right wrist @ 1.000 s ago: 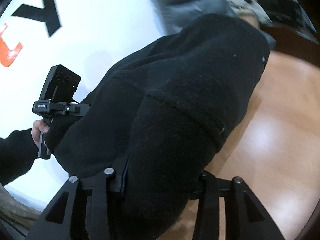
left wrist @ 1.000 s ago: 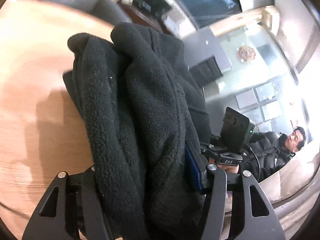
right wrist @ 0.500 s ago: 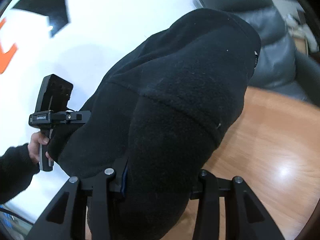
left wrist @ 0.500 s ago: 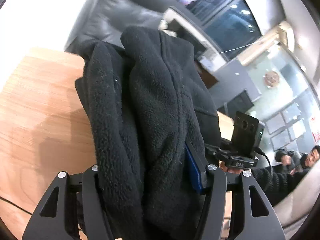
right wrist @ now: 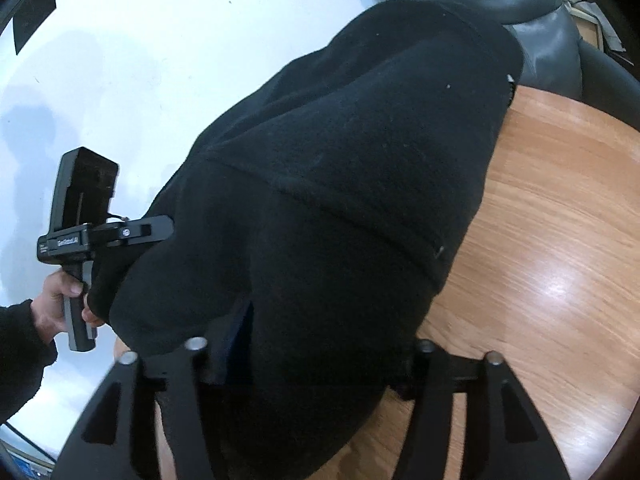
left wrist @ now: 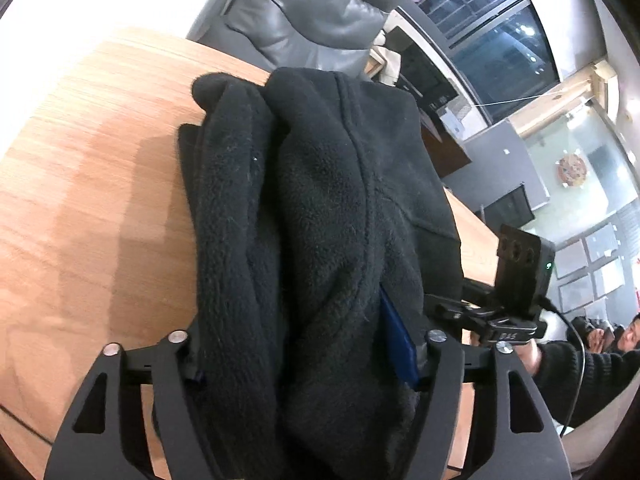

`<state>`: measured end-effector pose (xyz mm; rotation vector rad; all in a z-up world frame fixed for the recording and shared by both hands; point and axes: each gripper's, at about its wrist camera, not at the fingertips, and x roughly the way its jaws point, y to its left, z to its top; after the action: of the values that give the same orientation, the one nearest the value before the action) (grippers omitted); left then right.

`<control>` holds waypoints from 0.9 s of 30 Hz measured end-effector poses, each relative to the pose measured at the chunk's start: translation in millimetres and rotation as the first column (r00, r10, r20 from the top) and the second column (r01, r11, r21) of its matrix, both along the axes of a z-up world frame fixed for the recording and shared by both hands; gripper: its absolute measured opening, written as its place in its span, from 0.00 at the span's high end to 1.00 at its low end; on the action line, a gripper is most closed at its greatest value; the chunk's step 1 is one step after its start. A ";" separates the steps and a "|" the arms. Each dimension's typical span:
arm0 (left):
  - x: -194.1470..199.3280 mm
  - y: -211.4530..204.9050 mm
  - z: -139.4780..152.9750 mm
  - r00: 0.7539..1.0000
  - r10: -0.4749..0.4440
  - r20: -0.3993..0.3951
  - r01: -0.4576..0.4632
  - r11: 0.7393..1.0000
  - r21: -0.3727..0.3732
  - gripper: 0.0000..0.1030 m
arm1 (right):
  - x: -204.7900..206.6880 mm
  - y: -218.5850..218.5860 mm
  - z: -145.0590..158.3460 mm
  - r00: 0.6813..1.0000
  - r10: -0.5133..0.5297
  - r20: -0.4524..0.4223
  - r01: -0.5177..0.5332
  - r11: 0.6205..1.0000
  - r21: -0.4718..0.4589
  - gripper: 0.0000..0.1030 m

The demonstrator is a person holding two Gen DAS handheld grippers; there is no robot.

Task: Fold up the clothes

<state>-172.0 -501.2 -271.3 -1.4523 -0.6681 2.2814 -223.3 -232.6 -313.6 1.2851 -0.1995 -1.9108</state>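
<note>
A black fleece garment (left wrist: 320,220) hangs bunched between both grippers above a wooden table (left wrist: 88,200). My left gripper (left wrist: 308,364) is shut on one thick fold of it; a blue pad shows at its right finger. My right gripper (right wrist: 308,360) is shut on another part of the same fleece (right wrist: 340,200), which fills the view. The other gripper shows in each view: the right one at the right of the left wrist view (left wrist: 516,280), the left one at the left of the right wrist view (right wrist: 84,232).
A grey leather chair (left wrist: 312,12) stands beyond the table's far edge. A white wall (right wrist: 140,60) is at the left. A seated person (left wrist: 624,336) is at the far right. The table (right wrist: 552,260) extends to the right.
Both grippers have swung with the fleece: the chair and the table's far edge have come into view, and the wall lettering has slid out of the right wrist view. The grips are unchanged.
</note>
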 end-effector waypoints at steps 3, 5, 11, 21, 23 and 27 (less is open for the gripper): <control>13.5 -11.2 7.9 1.000 0.020 0.002 -0.020 0.999 -0.051 0.26 | 10.4 16.8 17.9 0.999 0.016 -0.050 -0.014 0.999 0.052 0.29; 37.9 -22.1 26.2 0.999 0.052 -0.018 -0.053 0.995 -0.085 0.25 | 22.0 33.5 35.6 0.994 0.024 -0.106 -0.015 0.997 0.081 0.25; 117.8 -49.8 98.0 0.980 0.172 -0.102 -0.187 0.970 -0.158 0.19 | 71.2 147.4 120.3 0.961 0.006 -0.278 0.008 0.999 0.049 0.25; 261.2 11.7 239.5 0.894 0.346 -0.286 -0.421 0.867 -0.267 0.13 | 152.6 140.7 236.9 0.877 0.036 -0.480 -0.004 0.998 0.068 0.25; 279.7 29.2 254.8 0.882 0.355 -0.308 -0.443 0.848 -0.291 0.06 | 155.7 150.9 244.9 0.880 0.031 -0.475 -0.006 0.999 0.054 0.25; 299.1 70.6 266.2 0.870 0.381 -0.312 -0.473 0.825 -0.311 0.04 | 172.3 151.2 252.9 0.873 0.029 -0.487 0.015 0.996 0.085 0.25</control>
<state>127.1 -430.6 -5.1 -1.2336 -0.5427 3.0238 -51.1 -81.5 -60.7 0.8098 0.1515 -2.1891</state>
